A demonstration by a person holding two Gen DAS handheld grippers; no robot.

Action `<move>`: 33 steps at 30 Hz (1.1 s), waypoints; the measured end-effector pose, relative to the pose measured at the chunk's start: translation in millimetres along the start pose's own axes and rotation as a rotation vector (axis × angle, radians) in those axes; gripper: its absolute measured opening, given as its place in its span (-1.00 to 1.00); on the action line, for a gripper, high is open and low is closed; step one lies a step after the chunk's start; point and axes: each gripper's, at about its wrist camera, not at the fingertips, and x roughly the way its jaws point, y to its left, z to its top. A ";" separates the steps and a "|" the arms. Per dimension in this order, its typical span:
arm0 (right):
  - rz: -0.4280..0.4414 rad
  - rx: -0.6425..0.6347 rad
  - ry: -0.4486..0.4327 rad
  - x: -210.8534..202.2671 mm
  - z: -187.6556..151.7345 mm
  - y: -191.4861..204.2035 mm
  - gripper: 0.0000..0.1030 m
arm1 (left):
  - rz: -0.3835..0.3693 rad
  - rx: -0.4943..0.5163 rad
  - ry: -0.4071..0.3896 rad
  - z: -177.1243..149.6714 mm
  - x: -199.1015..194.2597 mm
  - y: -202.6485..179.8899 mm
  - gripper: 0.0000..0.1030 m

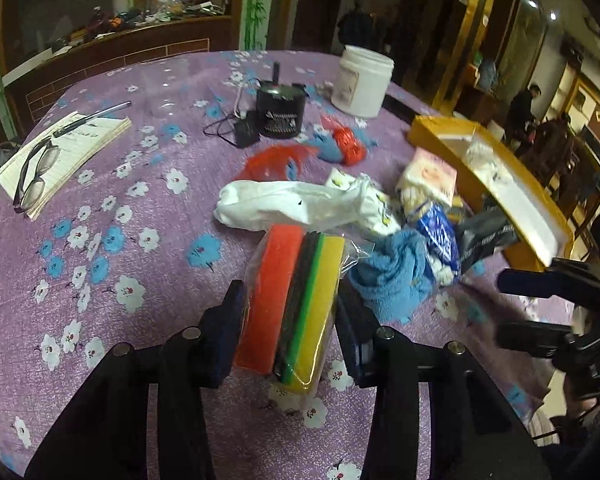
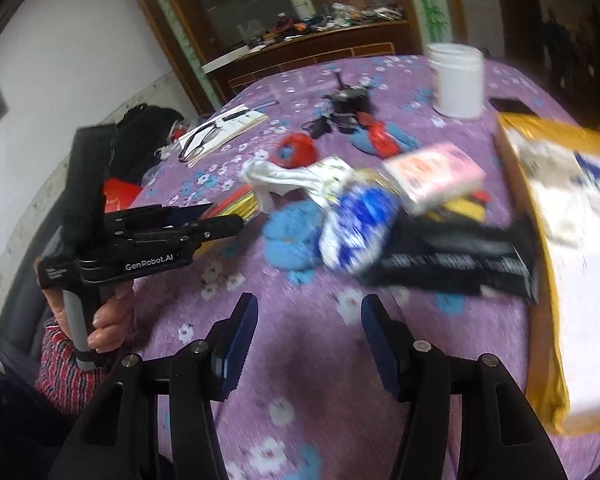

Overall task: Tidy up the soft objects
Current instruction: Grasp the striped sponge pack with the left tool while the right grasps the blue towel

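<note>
Your left gripper point(image 1: 290, 312) is clamped on the sponge pack point(image 1: 296, 308), one pad on the orange face, the other on the yellow face, plastic wrap crinkling out past the far tip. The pack sits right between your fingers, its near end low over the purple floral tablecloth point(image 1: 140, 200); can't tell if it's lifted or resting there.

Your right gripper point(image 2: 308, 336) has its jaws apart with nothing between them, only cloth below.

Handling, as a guess: the sponges look light and squashy, so they'll give under the pads, and the wrap looks slick. Squeezing across the broad flat faces mid-length, as you are now, seems the safe hold; edge grips would likely slide.

Just past your left tips lies a white sock point(image 1: 296, 204). Off to the right of them sits a blue towel point(image 1: 392, 280), with a blue-white packet point(image 1: 440, 232) beyond it, then a pink tissue pack point(image 1: 428, 172). The yellow box point(image 1: 480, 184) is further right, open, with something white already inside; probably the drop spot.

Surface is soft cloth over a table, so things may drag and bunch it. Far ahead: a white jar point(image 1: 364, 80), a black round device point(image 1: 280, 112), a notebook point(image 1: 64, 156) with glasses point(image 1: 36, 172) off left. The room is dim and cluttered, with people standing at the back right. The right view is blurred.
</note>
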 end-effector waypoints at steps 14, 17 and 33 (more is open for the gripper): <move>-0.119 -0.109 0.068 72.2 37.5 28.3 0.08 | -0.030 -0.022 -0.098 1.9 -21.2 5.1 -0.20; -0.161 -0.136 0.089 87.8 38.9 33.3 -0.04 | -0.030 -0.028 -0.100 1.7 -21.7 5.6 -0.20; -0.013 -0.045 0.016 42.5 12.7 29.2 -0.20 | -0.039 -0.011 -0.116 0.2 -24.5 0.3 -0.20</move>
